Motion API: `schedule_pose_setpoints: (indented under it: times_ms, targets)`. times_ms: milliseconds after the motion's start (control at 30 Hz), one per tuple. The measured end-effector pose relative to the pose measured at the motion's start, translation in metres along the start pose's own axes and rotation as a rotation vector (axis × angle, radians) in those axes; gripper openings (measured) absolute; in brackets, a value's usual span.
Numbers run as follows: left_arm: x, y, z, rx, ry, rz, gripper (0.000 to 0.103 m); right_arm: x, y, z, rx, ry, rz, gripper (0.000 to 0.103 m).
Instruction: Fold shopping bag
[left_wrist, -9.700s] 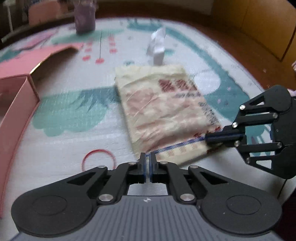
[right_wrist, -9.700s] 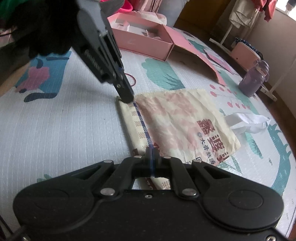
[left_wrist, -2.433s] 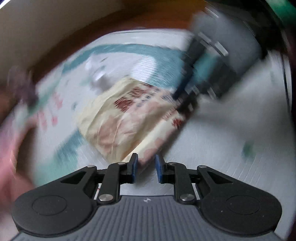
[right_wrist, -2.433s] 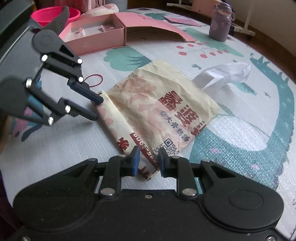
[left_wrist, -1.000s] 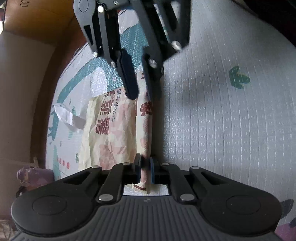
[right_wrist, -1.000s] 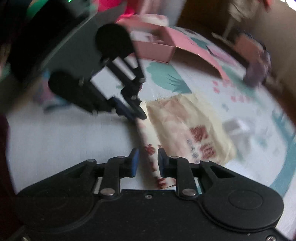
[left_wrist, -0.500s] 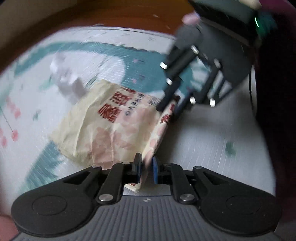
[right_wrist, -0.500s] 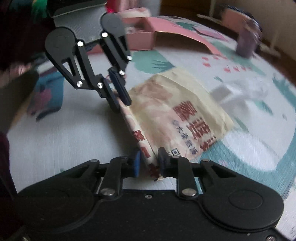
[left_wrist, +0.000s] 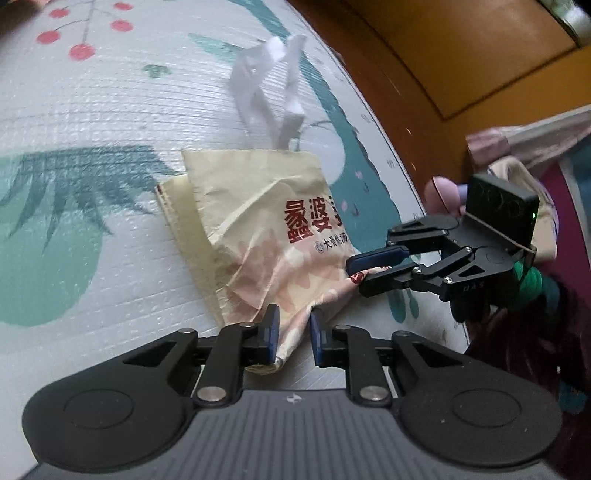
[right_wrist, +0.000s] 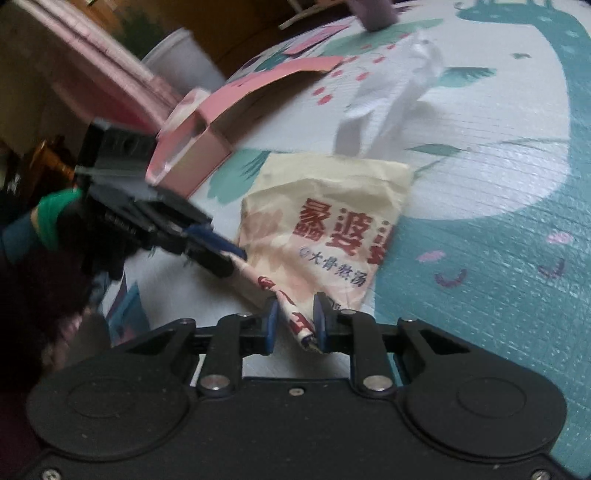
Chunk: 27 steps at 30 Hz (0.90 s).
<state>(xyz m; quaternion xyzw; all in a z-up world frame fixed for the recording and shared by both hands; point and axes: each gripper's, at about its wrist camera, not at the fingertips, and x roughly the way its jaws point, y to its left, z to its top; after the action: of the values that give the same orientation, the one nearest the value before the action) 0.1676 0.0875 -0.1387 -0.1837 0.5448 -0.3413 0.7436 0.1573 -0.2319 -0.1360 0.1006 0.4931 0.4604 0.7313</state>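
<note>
My left gripper (left_wrist: 291, 334) and right gripper (right_wrist: 294, 325), clamped half-second ago, now apart around shopping bag (left_wrist: 266, 229) near edge; fold released, next fold pending.

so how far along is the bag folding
Partly done. The shopping bag already lies folded over on the mat, one layer doubled. In hand: the left hand-held gripper and right hand-held gripper each straddle a near corner, jaws apart. Left: another fold; the white handles stick out loose.
</note>
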Motion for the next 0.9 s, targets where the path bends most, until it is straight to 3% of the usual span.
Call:
schedule_pose_setpoints:
  times_ms: [367,467,533,600,700,800,900]
  targets:
    - [-0.010,-0.012,-0.031,-0.109,-0.183,0.118,0.024,0.008,-0.012,0.009,0.217,-0.036,-0.027,0.017]
    - [-0.020,-0.025,-0.038,-0.074,-0.247,0.246,0.027,0.008,-0.016,0.011,0.244,-0.027,-0.018,0.015]
    - [-0.027,-0.051,-0.047,0.066,-0.331,0.453,0.027,0.008,-0.016,0.013,0.240,-0.019,-0.022,0.013]
    - [-0.030,-0.075,-0.058,0.220,-0.387,0.554,0.027,0.009,-0.014,0.015,0.224,-0.011,-0.032,0.013]
    - [-0.011,-0.107,-0.067,0.437,-0.406,0.588,0.027,0.009,-0.014,0.016,0.218,-0.006,-0.032,0.013]
    - [0.017,-0.121,-0.064,0.558,-0.366,0.573,0.027,0.010,-0.018,0.017,0.233,-0.003,-0.018,0.013]
    - [0.046,-0.111,-0.058,0.514,-0.315,0.621,0.027,0.009,-0.021,0.016,0.245,-0.002,-0.007,0.011]
